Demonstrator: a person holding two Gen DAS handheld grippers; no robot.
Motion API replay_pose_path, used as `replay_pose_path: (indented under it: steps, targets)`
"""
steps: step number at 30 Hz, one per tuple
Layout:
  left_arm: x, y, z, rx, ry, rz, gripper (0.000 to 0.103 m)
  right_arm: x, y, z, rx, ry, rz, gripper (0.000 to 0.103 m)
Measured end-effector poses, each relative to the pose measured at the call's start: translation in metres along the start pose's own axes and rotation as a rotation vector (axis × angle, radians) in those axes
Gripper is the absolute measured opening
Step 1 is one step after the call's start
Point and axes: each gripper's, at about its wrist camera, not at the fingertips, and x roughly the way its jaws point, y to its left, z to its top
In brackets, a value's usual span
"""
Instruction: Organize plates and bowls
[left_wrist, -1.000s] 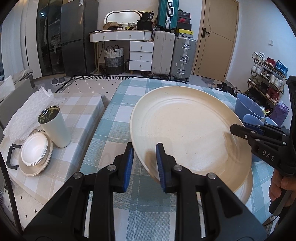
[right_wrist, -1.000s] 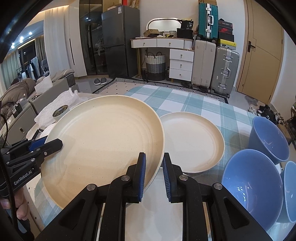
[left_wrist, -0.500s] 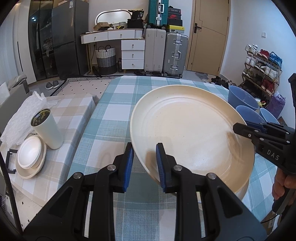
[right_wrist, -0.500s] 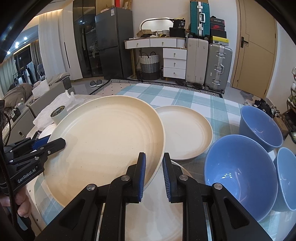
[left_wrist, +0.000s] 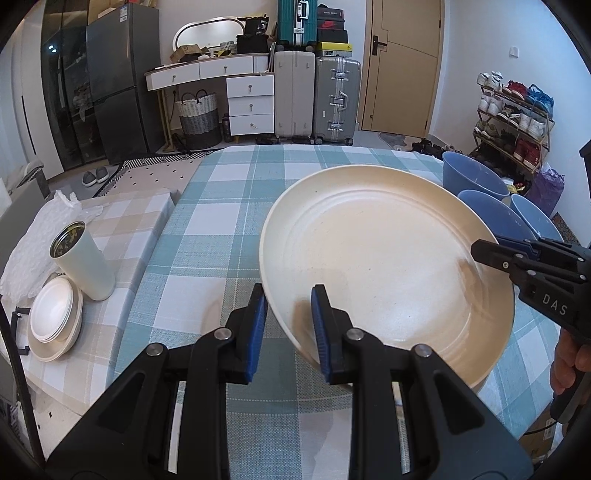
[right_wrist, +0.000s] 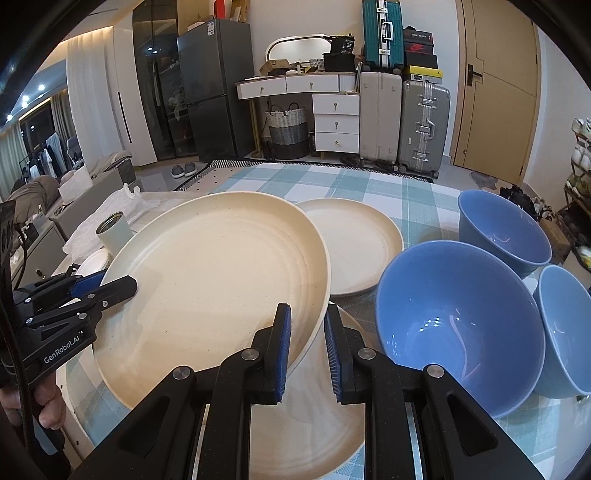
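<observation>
Large cream plate (left_wrist: 388, 273) held tilted above the checked tablecloth (left_wrist: 229, 206), rim pinched on one side by the left gripper (left_wrist: 288, 328) and on the opposite side by the right gripper (right_wrist: 306, 343), another plate (right_wrist: 306, 432) directly beneath, smaller plate (right_wrist: 358, 243) beyond, blue bowls (right_wrist: 458, 325) right of the right gripper.

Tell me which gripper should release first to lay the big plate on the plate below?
Probably right: the right gripper holds the big plate directly above the lower plate; the left gripper steadies the far rim.

Lived-in home: fridge (left_wrist: 122, 74), suitcases (left_wrist: 336, 99), shoe rack (left_wrist: 517, 110), dresser drawers (left_wrist: 251, 107), checked-cloth table (left_wrist: 229, 229).
</observation>
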Motion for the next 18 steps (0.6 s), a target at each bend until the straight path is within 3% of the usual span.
replay_pose_path:
  steps: [18]
  targets:
    - [0.019,-0.019,-0.01,0.055,0.039,-0.011,0.021,-0.003,-0.016,-0.023,0.032,0.015,-0.026,0.019]
